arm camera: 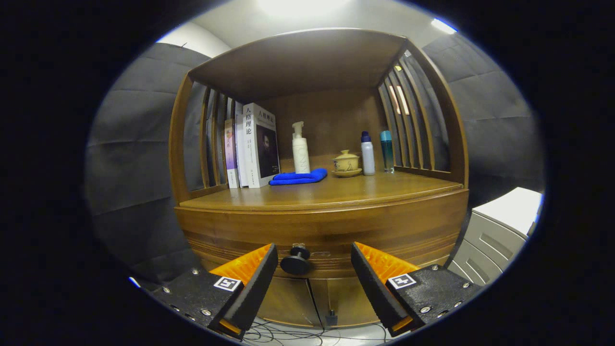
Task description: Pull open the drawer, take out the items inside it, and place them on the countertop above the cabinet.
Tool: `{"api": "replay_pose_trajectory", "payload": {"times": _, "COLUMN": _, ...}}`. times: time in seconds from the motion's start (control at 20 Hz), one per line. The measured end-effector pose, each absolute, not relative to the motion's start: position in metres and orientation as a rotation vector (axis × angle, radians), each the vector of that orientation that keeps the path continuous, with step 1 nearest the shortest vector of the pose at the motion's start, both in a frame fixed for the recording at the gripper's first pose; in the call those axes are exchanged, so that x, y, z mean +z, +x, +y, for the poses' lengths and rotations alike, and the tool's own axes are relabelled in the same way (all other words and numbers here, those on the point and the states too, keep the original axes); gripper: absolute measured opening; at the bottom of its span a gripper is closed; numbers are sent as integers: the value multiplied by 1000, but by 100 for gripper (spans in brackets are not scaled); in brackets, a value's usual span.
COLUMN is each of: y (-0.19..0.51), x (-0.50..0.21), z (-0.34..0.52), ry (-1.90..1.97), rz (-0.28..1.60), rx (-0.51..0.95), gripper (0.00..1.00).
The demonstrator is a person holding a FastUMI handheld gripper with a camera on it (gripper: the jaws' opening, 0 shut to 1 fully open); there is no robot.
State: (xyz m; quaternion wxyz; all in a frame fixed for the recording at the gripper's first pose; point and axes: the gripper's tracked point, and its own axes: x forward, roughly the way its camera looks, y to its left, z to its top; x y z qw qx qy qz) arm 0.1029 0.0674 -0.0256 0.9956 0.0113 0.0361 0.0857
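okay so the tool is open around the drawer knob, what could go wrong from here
1. The tool is open, and the drawer knob sits nearer one finger; closing now could catch it off-centre and slip.
2. The drawer is shut, so a skewed pull might jam it.
3. A jerk could topple the pump bottle or the two slim bottles on the countertop.

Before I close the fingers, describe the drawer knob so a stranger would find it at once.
Start at the wooden cabinet, below its countertop with books and bottles. On the drawer front sits the knob, between the open gripper fingers. It is the only dark round piece on that wood.
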Motion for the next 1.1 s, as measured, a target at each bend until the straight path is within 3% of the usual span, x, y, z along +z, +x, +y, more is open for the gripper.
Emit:
{"api": "replay_pose_trajectory", "payload": {"times": 0.25, "y": 123, "x": -40, "z": 85, "ry": 8, "rz": 90, "rx": 183, "gripper": 94}}
{"api": "replay_pose_trajectory", "payload": {"times": 0.45, "y": 135, "x": -51, "z": 92, "ry": -44, "rz": 109, "rx": 176, "gripper": 86}}
{"api": "replay_pose_trajectory", "payload": {"times": 1.1, "y": 136, "x": -62, "z": 98, "ry": -53, "rz": 130, "rx": 210, "gripper": 35}}
